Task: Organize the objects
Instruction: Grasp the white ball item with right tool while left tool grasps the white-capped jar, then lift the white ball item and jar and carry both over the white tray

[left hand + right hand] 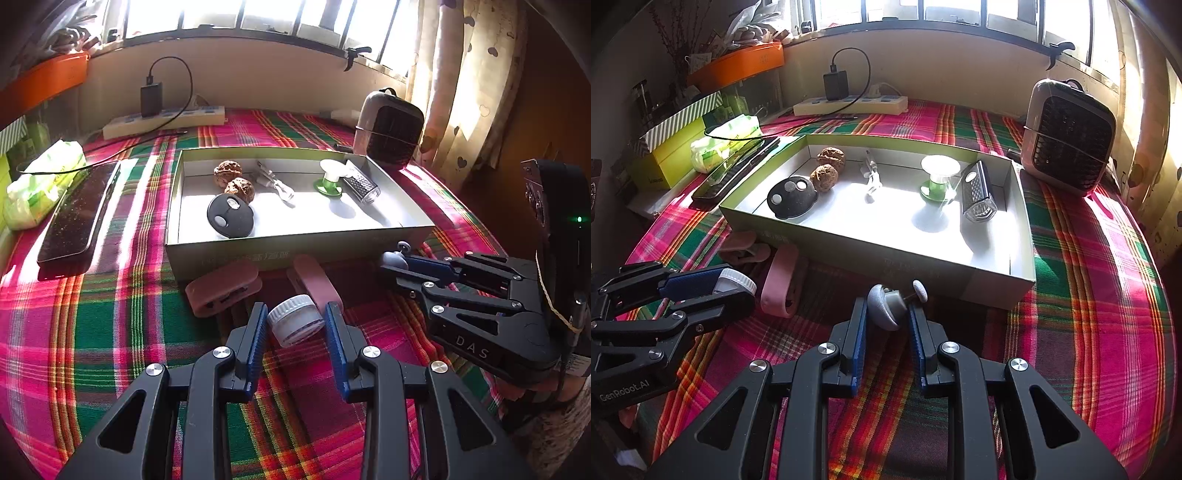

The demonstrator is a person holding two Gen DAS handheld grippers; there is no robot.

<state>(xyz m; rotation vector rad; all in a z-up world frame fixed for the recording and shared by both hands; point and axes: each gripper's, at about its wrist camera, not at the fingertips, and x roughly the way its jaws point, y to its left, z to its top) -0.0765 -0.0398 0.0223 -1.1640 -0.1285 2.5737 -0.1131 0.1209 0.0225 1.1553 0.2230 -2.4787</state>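
with the left claw [295,325] clamped on the small white jar [295,319] and the right claw [886,314] pinching the grey knobbed piece [890,304], lift both clear of the box's near wall [923,271] toward 12 o'clock before releasing inside.

Black tools [295,321], blue ribbed pads [258,332], silver screws.
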